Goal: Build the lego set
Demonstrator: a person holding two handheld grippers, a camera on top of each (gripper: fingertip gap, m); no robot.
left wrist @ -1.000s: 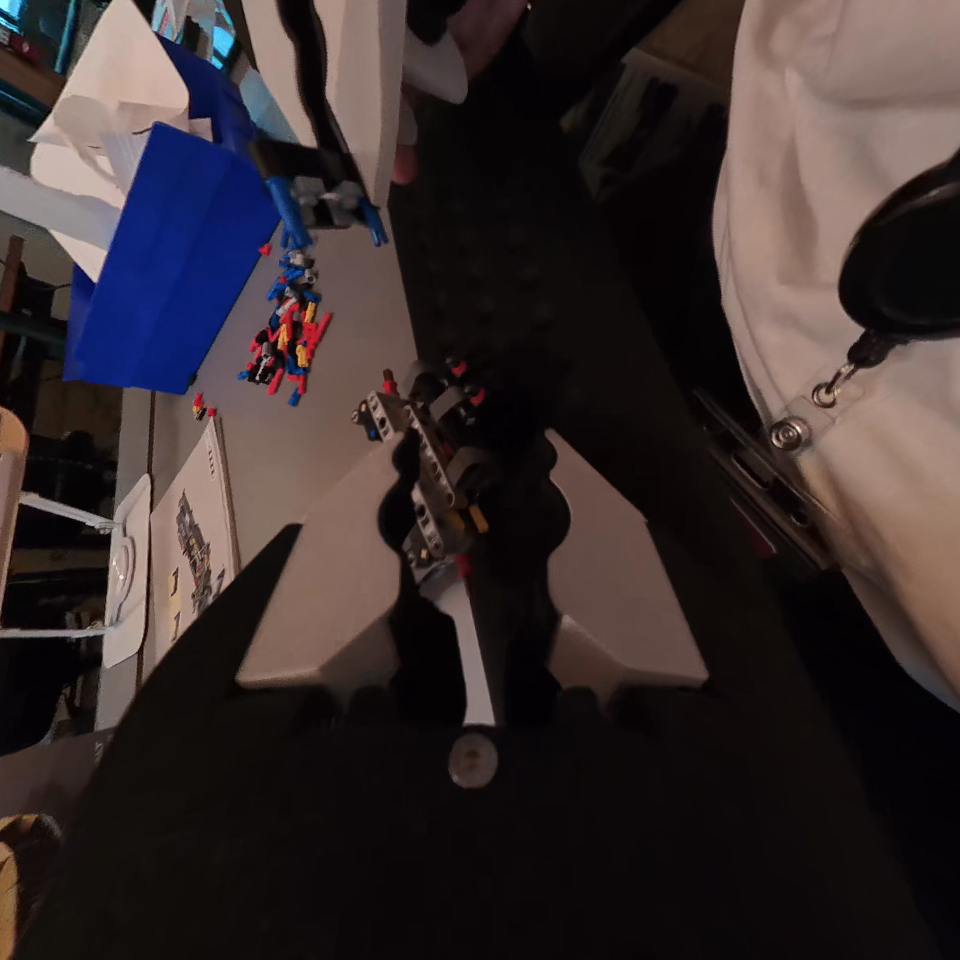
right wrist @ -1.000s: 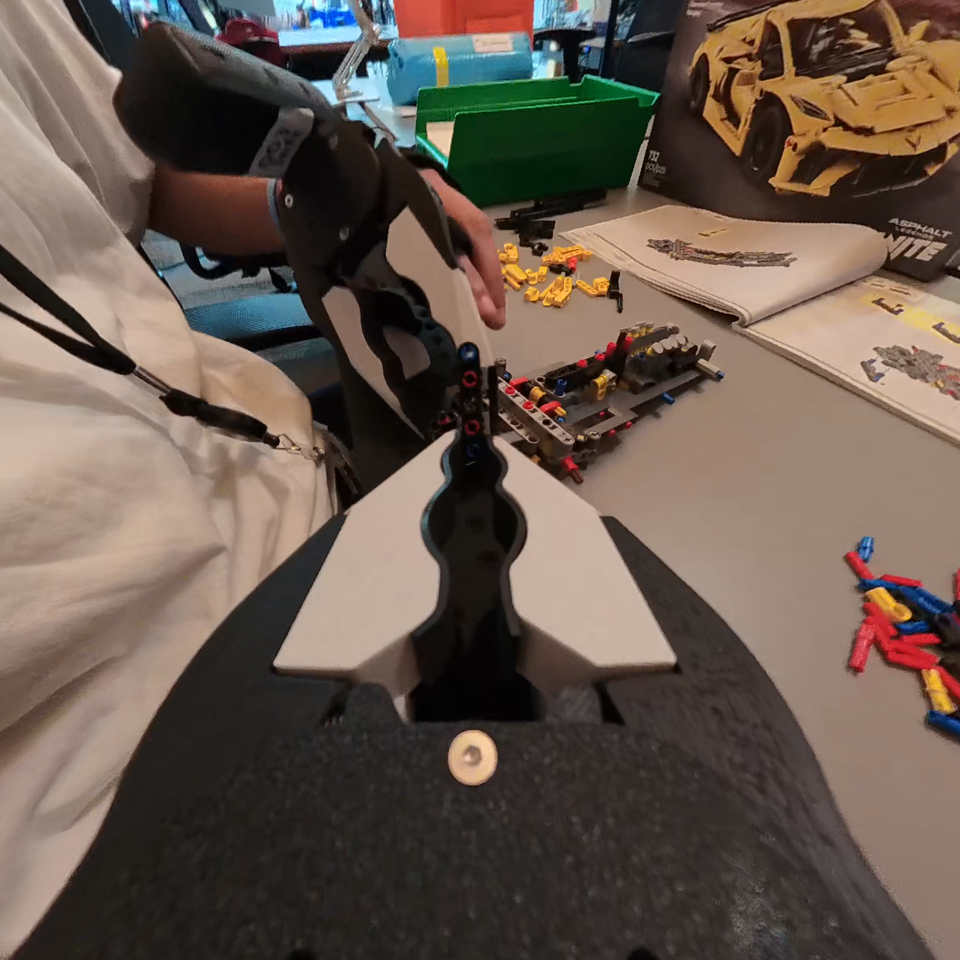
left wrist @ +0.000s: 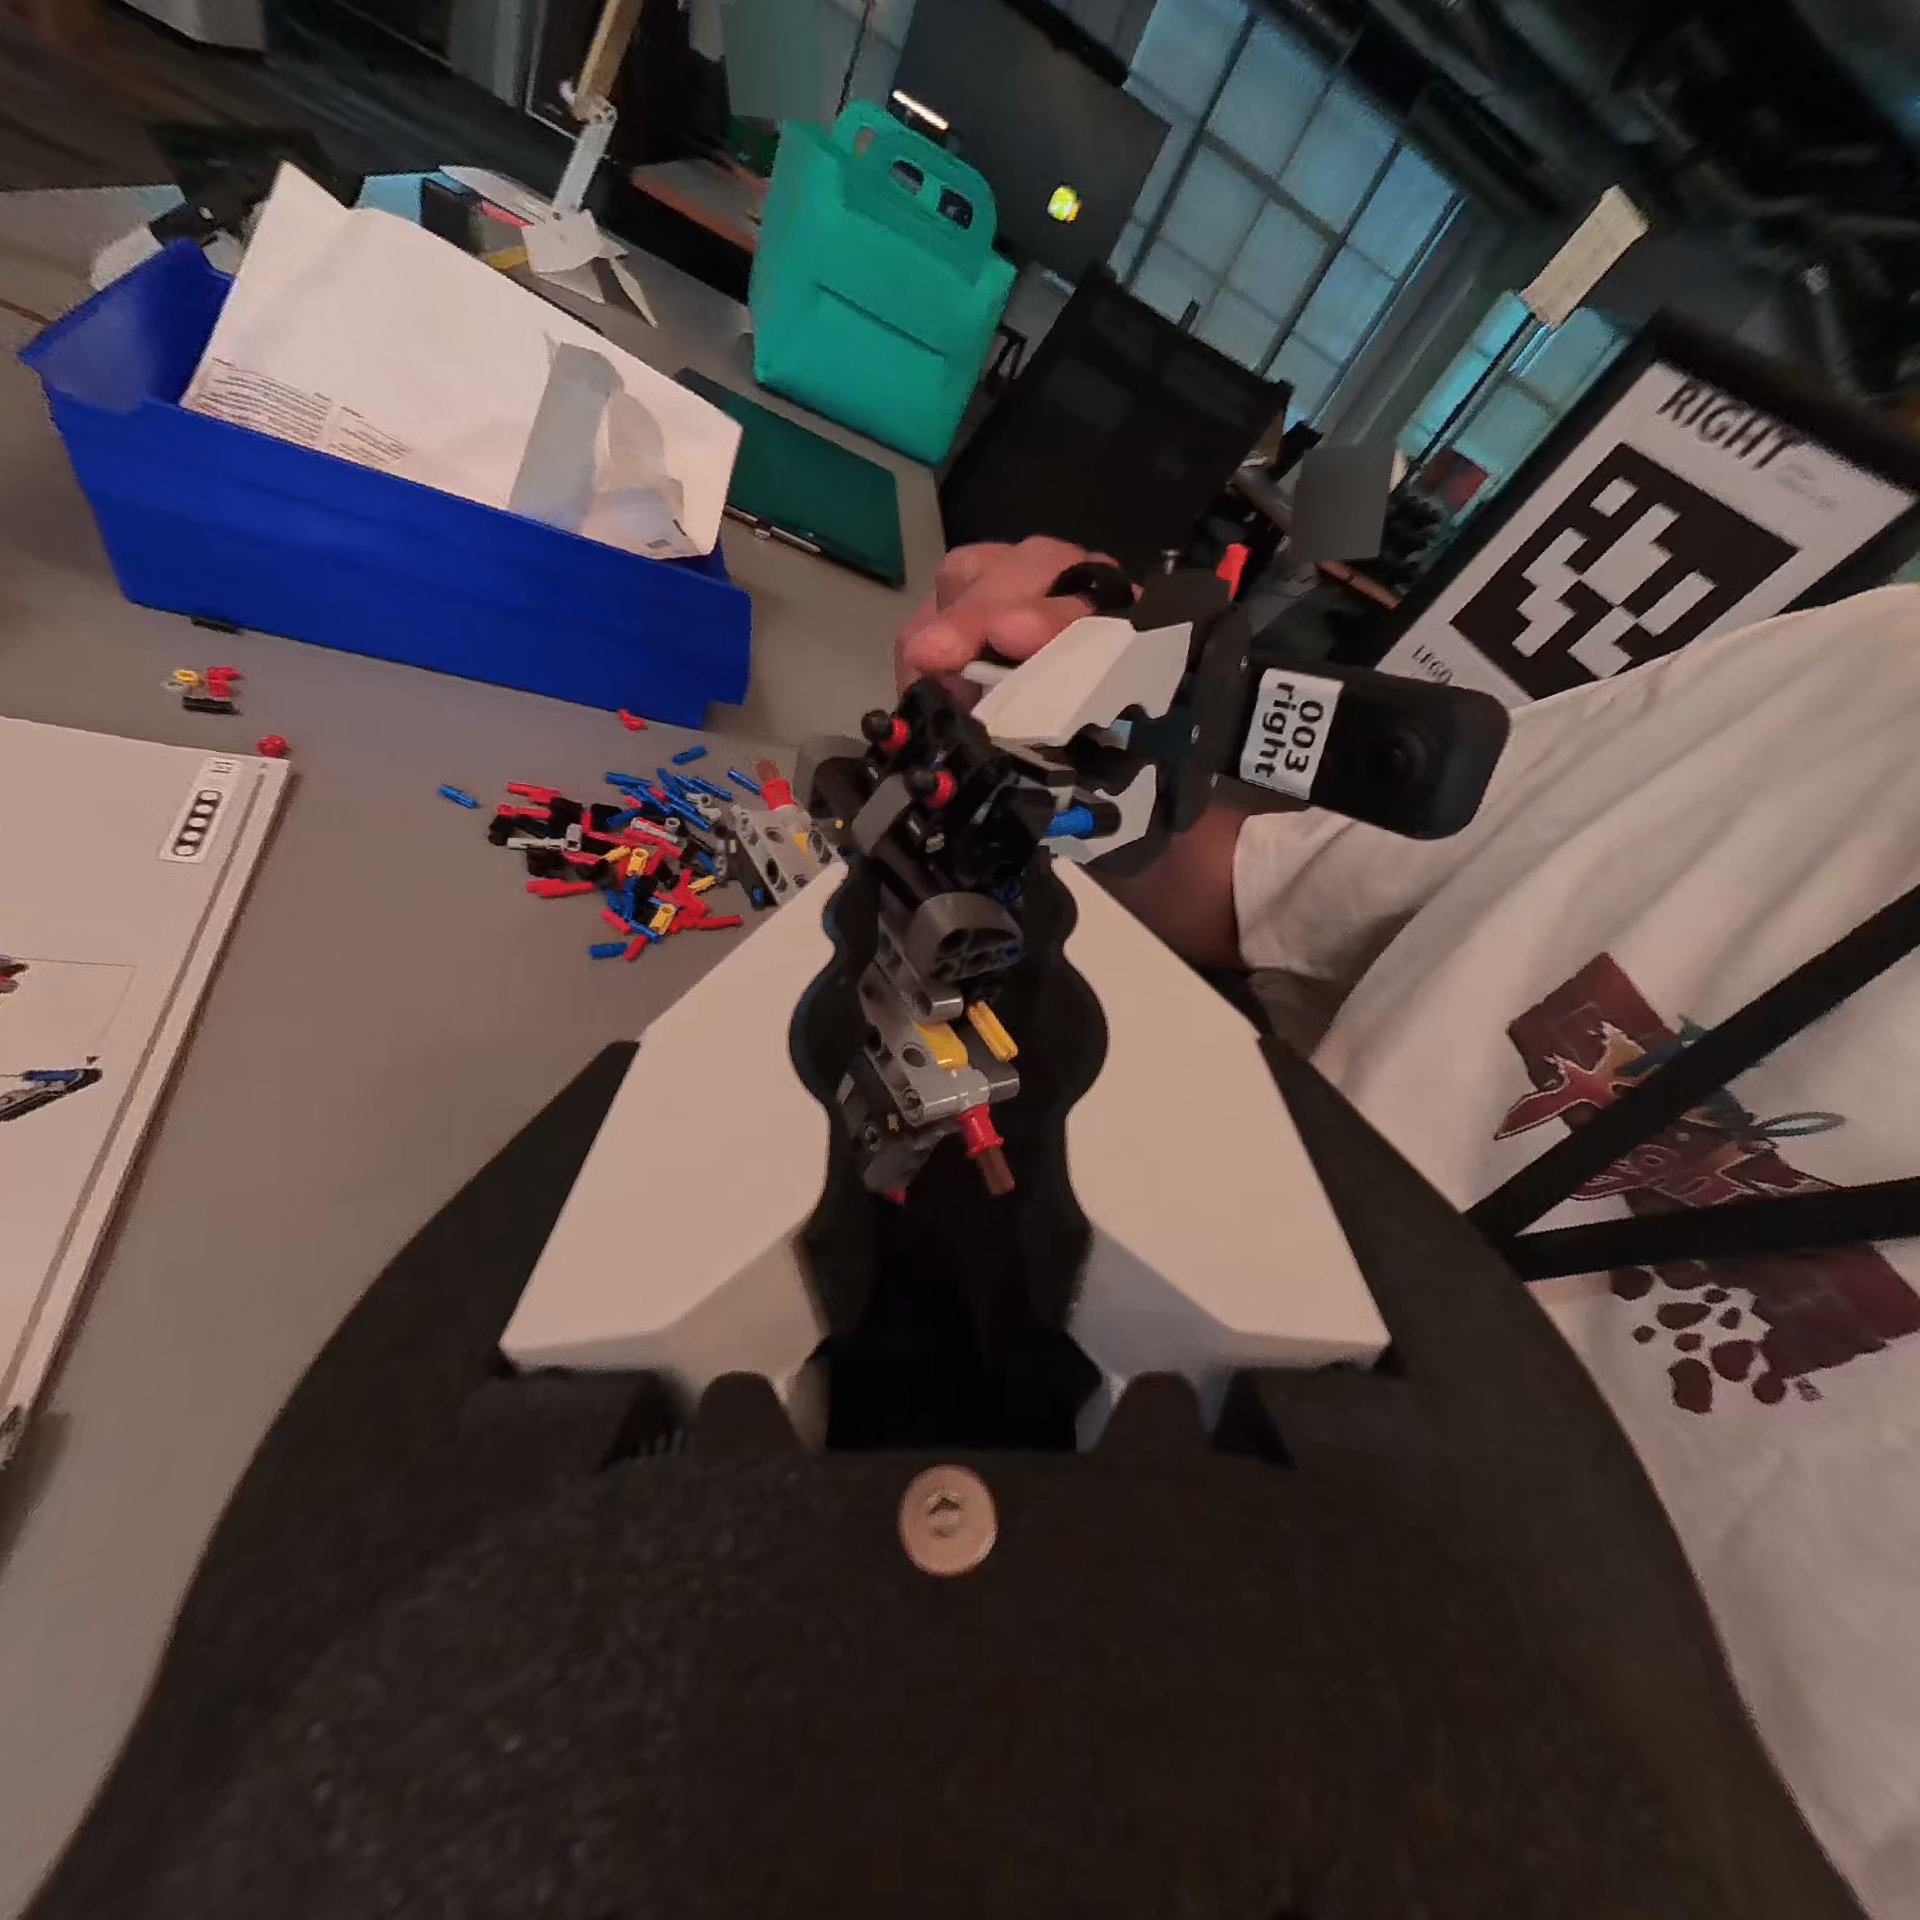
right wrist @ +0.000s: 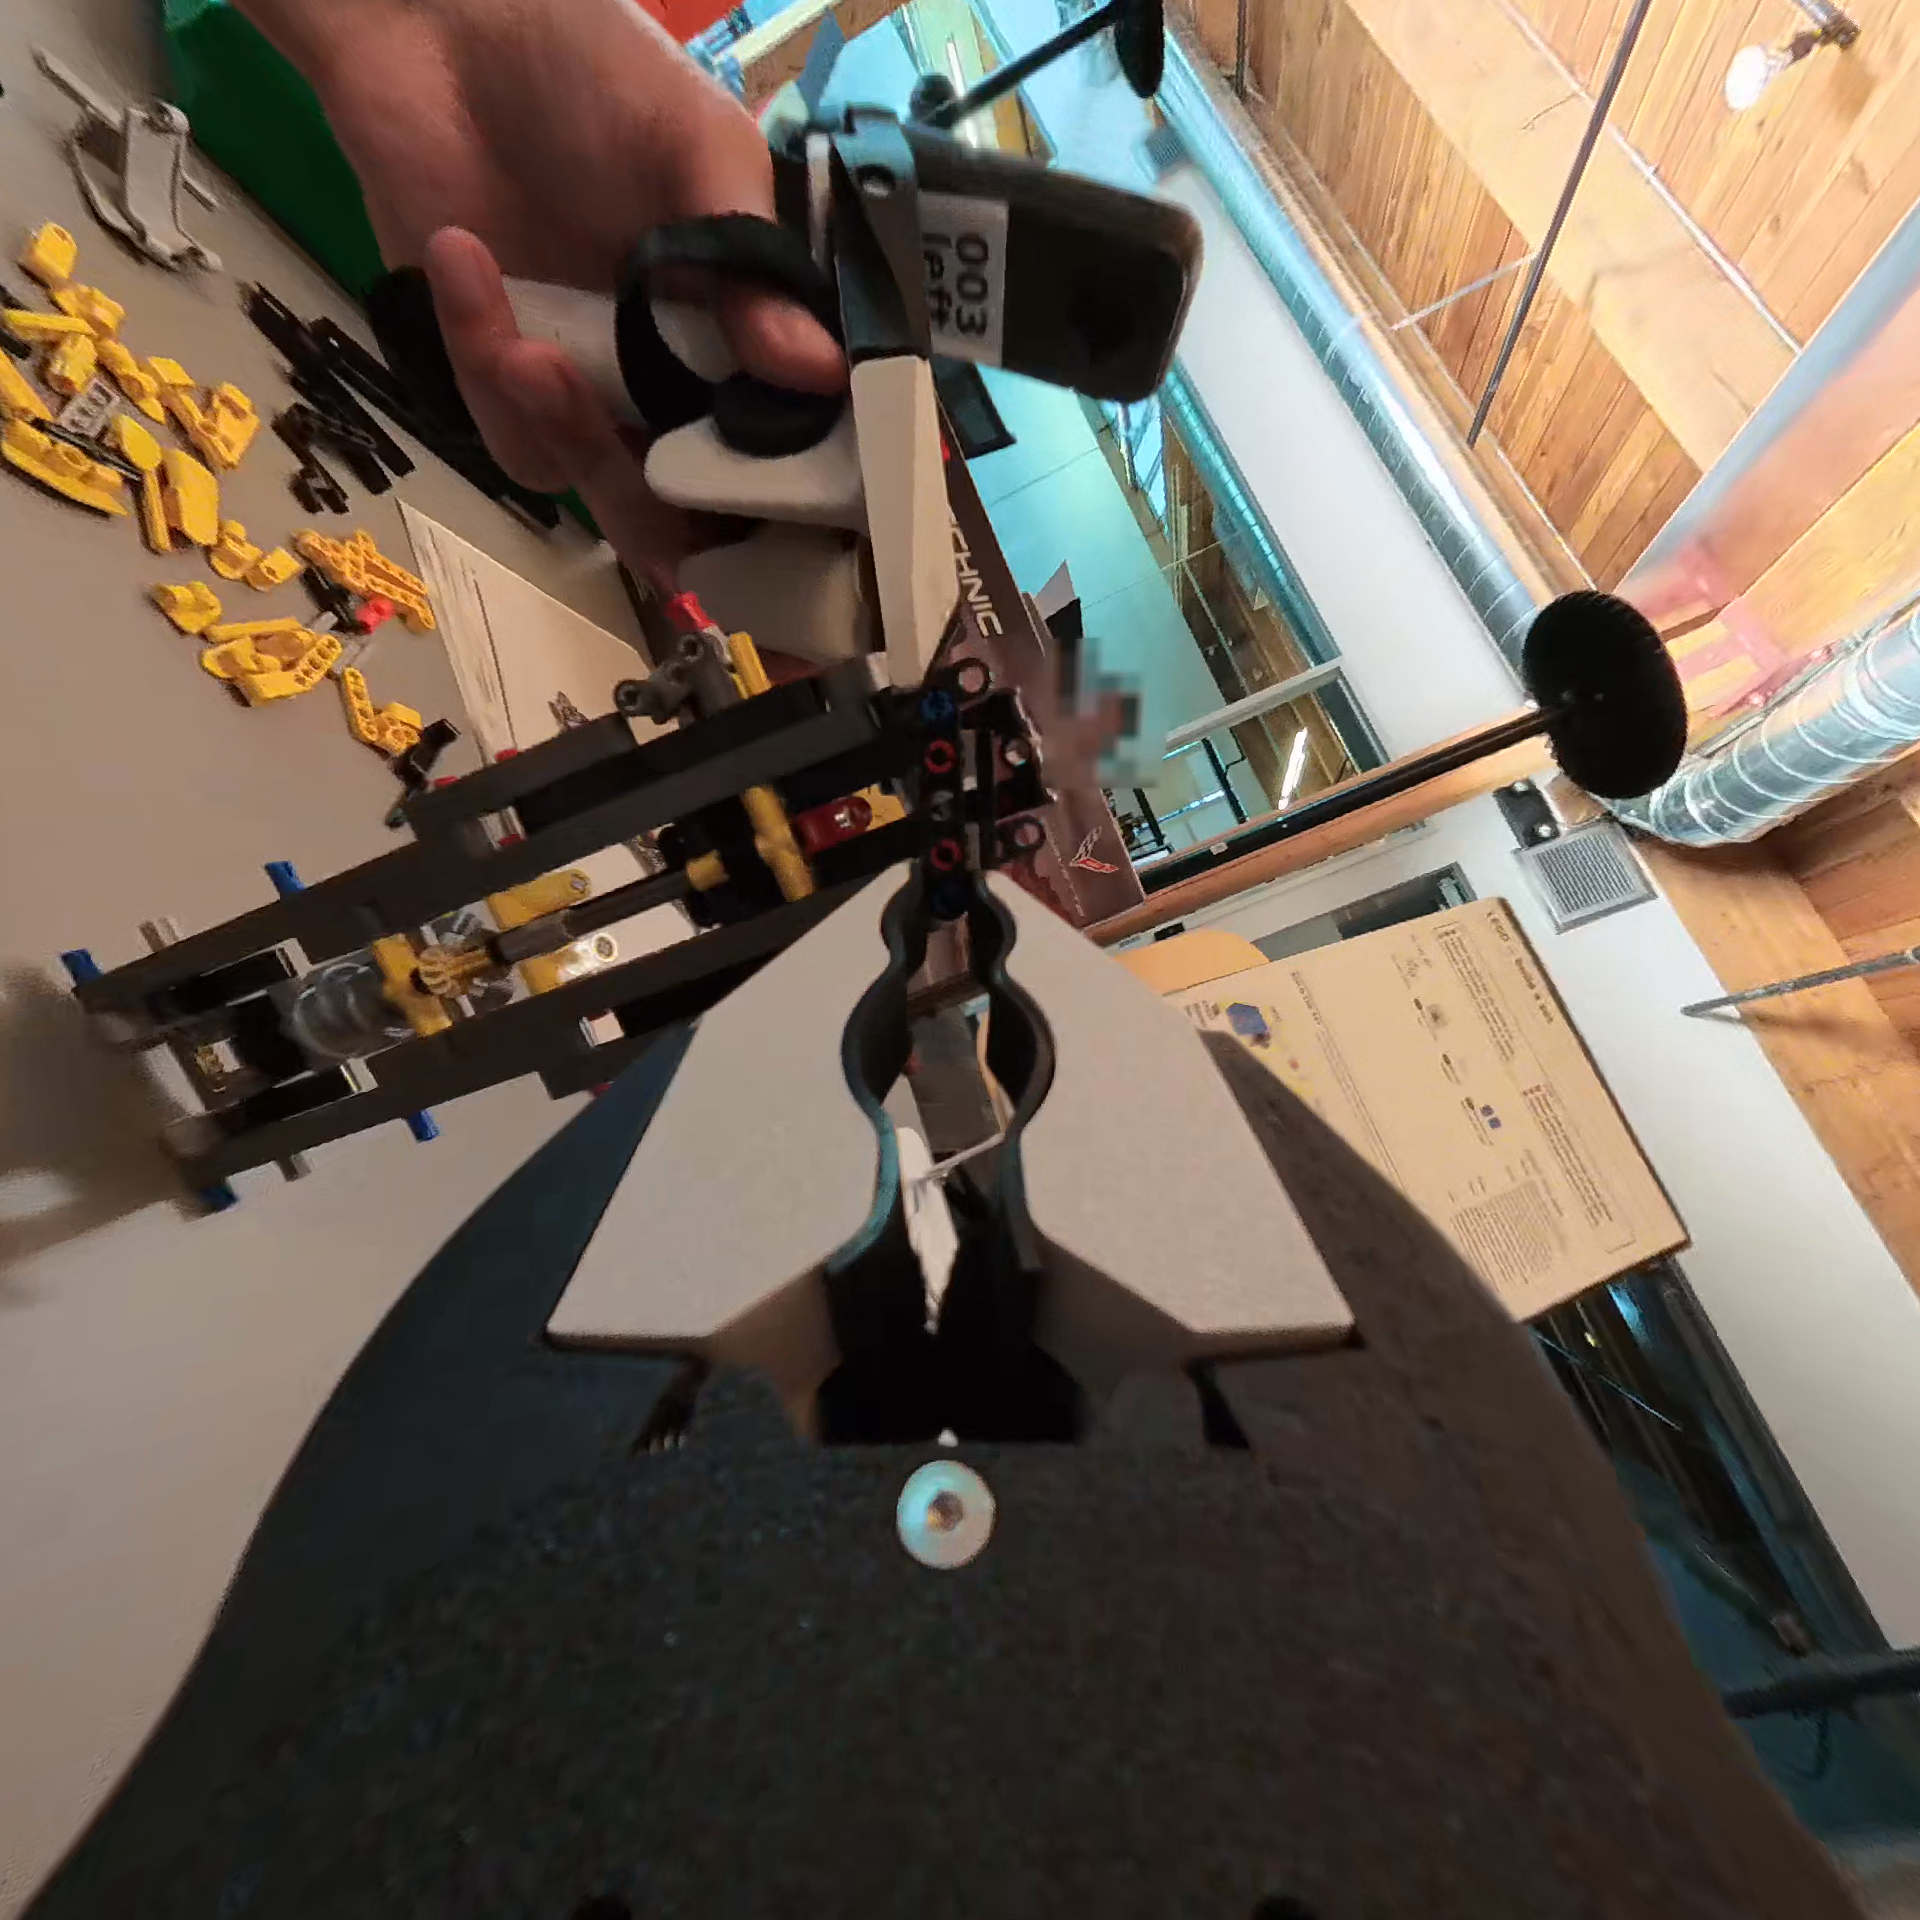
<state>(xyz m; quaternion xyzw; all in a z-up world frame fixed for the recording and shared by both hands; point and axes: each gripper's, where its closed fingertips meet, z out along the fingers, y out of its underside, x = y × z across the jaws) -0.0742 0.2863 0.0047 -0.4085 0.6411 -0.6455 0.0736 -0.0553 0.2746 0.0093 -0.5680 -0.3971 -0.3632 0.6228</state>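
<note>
Both grippers grip one piece: the lego chassis (right wrist: 540,852), a long frame of black studless beams with yellow, red and blue pins, is held up off the grey table (left wrist: 395,966). The left gripper (left wrist: 940,935) has its scalloped black pads clamped around the chassis body. The right gripper (right wrist: 940,883) pinches a black holed beam at the chassis end. Loose glossy pins (left wrist: 623,852) lie scattered near a blue plastic bin (left wrist: 395,561).

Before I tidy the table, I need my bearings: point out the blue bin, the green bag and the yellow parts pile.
blue bin (left wrist: 416,582): left wrist view, on its front wall.
green bag (left wrist: 873,301): left wrist view, on its front panel.
yellow parts pile (right wrist: 187,488): right wrist view, on a piece mid-pile.
</note>
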